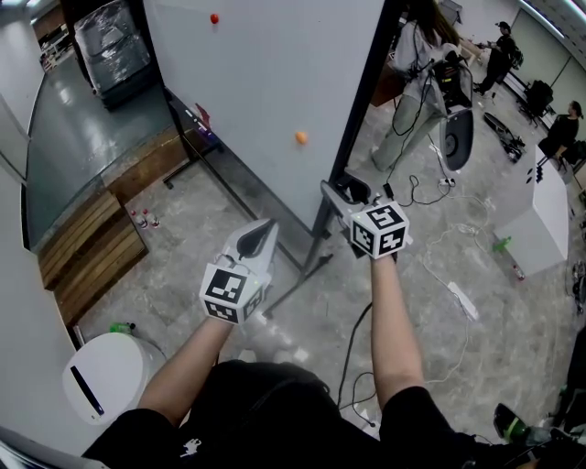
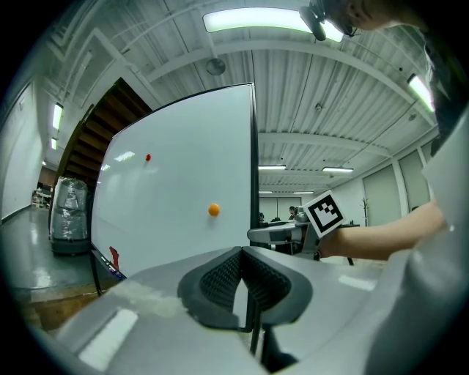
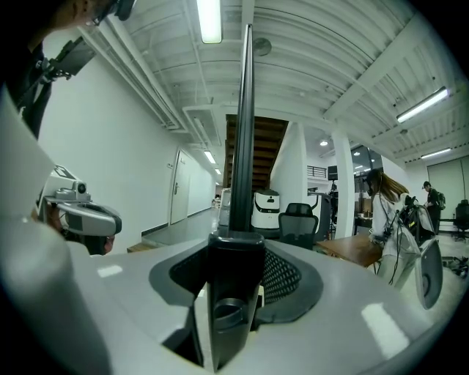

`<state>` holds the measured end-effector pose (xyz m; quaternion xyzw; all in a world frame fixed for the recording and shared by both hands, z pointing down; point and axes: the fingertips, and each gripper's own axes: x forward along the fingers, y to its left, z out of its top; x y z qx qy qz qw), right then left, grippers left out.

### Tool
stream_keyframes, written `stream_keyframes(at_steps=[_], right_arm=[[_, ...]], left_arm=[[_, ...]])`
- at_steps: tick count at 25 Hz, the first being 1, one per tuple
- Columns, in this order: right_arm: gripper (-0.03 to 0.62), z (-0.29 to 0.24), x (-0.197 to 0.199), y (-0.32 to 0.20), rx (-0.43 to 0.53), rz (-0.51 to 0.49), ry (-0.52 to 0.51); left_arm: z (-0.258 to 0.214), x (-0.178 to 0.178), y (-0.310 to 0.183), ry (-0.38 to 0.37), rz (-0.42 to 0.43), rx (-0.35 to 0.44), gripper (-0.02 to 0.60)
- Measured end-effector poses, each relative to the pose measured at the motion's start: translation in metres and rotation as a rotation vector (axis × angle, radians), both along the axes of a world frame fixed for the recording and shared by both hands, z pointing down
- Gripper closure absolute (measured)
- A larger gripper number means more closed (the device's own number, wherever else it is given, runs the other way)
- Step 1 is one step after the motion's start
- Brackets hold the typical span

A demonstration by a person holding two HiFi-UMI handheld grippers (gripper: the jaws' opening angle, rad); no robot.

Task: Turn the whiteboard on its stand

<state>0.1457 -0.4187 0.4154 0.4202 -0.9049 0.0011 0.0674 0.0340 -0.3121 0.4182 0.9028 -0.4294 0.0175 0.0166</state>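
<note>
The big whiteboard (image 1: pixel 265 73) stands upright on its black stand, with an orange magnet (image 1: pixel 300 137) and a red one (image 1: pixel 213 18) on its face. My right gripper (image 1: pixel 341 192) is at the board's right-hand black frame edge (image 1: pixel 366 101). In the right gripper view that edge (image 3: pixel 244 132) runs straight up between the jaws, and my right gripper (image 3: pixel 238 245) is shut on it just above a round knob. My left gripper (image 1: pixel 267 225) hangs a little short of the board's face (image 2: pixel 176 190), below the orange magnet (image 2: pixel 213 209). Its pads (image 2: pixel 223 275) meet with nothing between them.
The stand's black legs (image 1: pixel 302 275) spread over the floor under my hands. A wooden platform (image 1: pixel 92 238) with small bottles (image 1: pixel 142 218) lies left, and a white round machine (image 1: pixel 105 376) sits lower left. Cables (image 1: pixel 439 238), a white box (image 1: pixel 545 215) and people (image 1: pixel 421 55) are to the right.
</note>
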Motion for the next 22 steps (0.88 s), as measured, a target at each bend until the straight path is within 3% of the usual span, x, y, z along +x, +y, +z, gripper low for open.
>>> stream_keyframes(at_steps=[22], right_arm=[[0.404,-0.004,0.007,0.012,-0.024,0.018,0.001]], left_arm=[[-0.006,-0.011,0.008,0.002,-0.015,-0.001,0.578]])
